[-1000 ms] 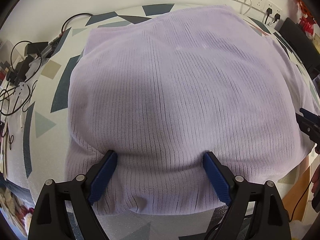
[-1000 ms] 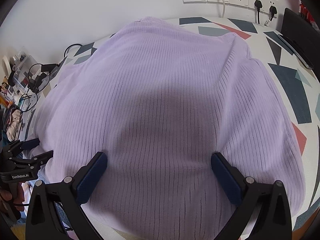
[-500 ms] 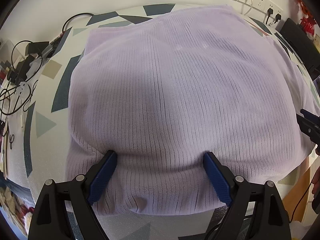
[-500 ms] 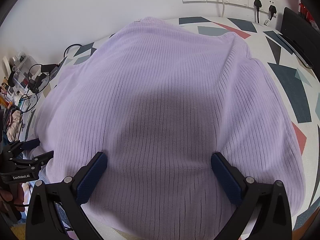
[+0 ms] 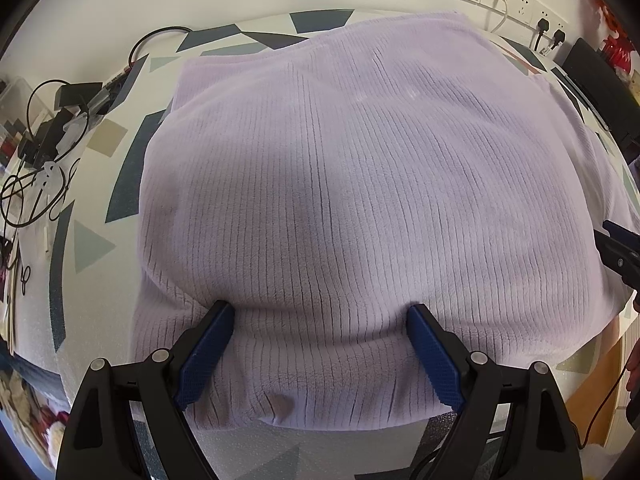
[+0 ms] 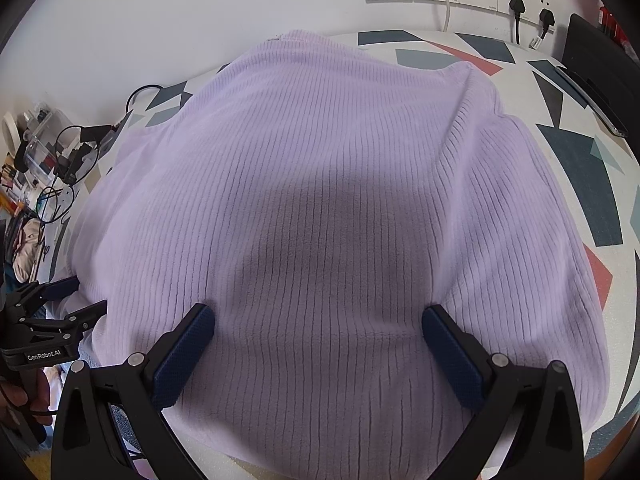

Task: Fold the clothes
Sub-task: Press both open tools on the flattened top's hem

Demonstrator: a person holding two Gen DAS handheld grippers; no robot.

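Lilac ribbed fleece sweater (image 5: 360, 200) lies flat on patterned table (image 5: 92, 240), right under both grippers. L gripper (image 5: 320, 316) and R gripper (image 6: 318, 316) jaws wide apart, tips at near hem, nothing clamped. Fabric looks soft, light, floppy, prob. non-slip; best pinched at hem corners.

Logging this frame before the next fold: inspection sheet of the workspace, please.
Surface: table with a white cover printed in grey, teal and red shapes.
Job's things: ribbed lilac garment spread flat, covering most of the table.
Clutter: clear box and small parts off the left edge; dark flat device at the right.
Grippers: left hand-held gripper and right hand-held gripper both open, fingertips pressing on the garment's near part.
Cables: black tangle at the left; plugs in the wall sockets.
Surroundings: white wall.
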